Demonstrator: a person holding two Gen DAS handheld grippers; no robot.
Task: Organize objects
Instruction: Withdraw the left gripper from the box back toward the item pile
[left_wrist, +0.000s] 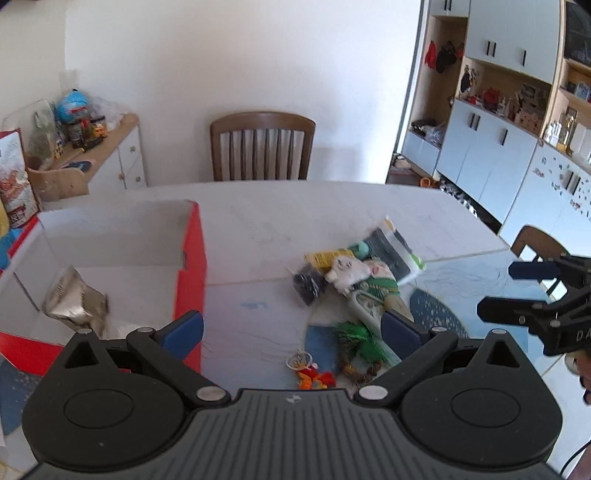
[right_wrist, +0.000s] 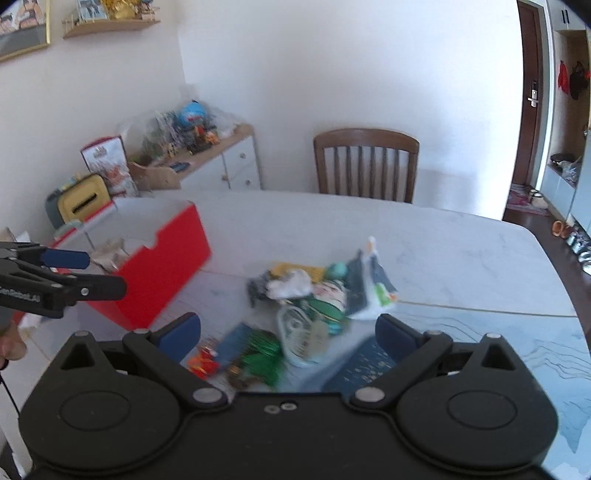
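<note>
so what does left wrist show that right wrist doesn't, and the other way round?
Only left wrist: the floor of the red box, with a silver foil packet lying in it, and the grey cupboards at right.

Only right wrist: a yellow container behind the box, a wall shelf and a dark door.

Both: the white table, the pile of small items, the wooden chair, and each other's open gripper: right gripper, left gripper.
</note>
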